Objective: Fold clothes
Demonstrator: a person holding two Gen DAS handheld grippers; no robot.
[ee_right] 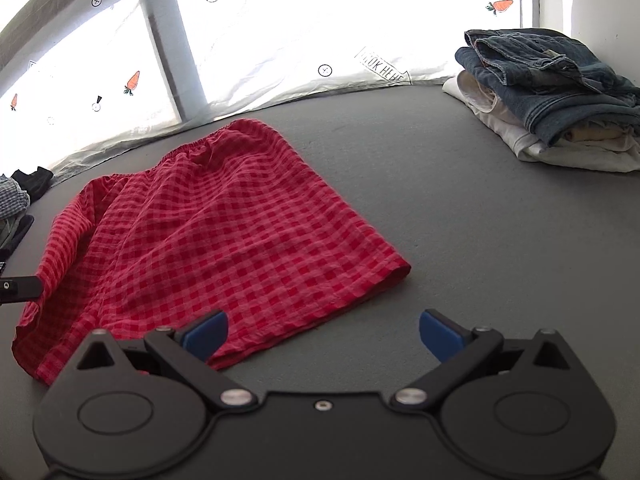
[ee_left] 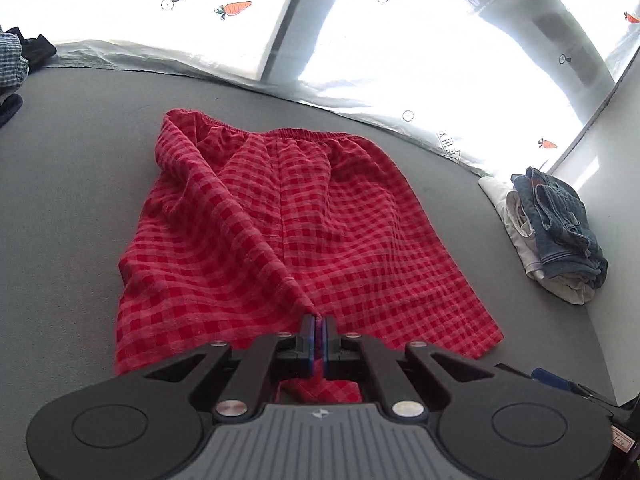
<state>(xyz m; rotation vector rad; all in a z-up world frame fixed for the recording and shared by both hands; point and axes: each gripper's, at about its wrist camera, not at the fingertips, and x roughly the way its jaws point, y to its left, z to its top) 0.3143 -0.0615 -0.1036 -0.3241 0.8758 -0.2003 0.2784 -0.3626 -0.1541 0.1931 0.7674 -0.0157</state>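
Left wrist view: saw the left hand-held gripper (ee_left: 319,330) pressed together on a pinch of the red checked shorts (ee_left: 280,220), near their hem, with a raised ridge of cloth running from the pads toward the far left corner of the waistband. Lay spread on the grey bench (ee_left: 72,200), middle of it, elastic waistband at the far side by the white curtain (ee_left: 400,40), hem at the near side. Noted a folded denim and white pile (ee_left: 556,232) at the far right, well apart.

Right wrist view: saw the right hand-held gripper (ee_right: 322,332) spread wide and empty, above bare bench (ee_right: 480,220) just beside the near right corner of the shorts (ee_right: 208,240). Saw the folded pile (ee_right: 552,92) at the far right.

Risk, as a judgement: held by one small pinch only, so could slip out, or drag the whole garment and bunch it instead of folding, since the right side was not held down.

Long axis judged to run near to far, waistband pointing far.
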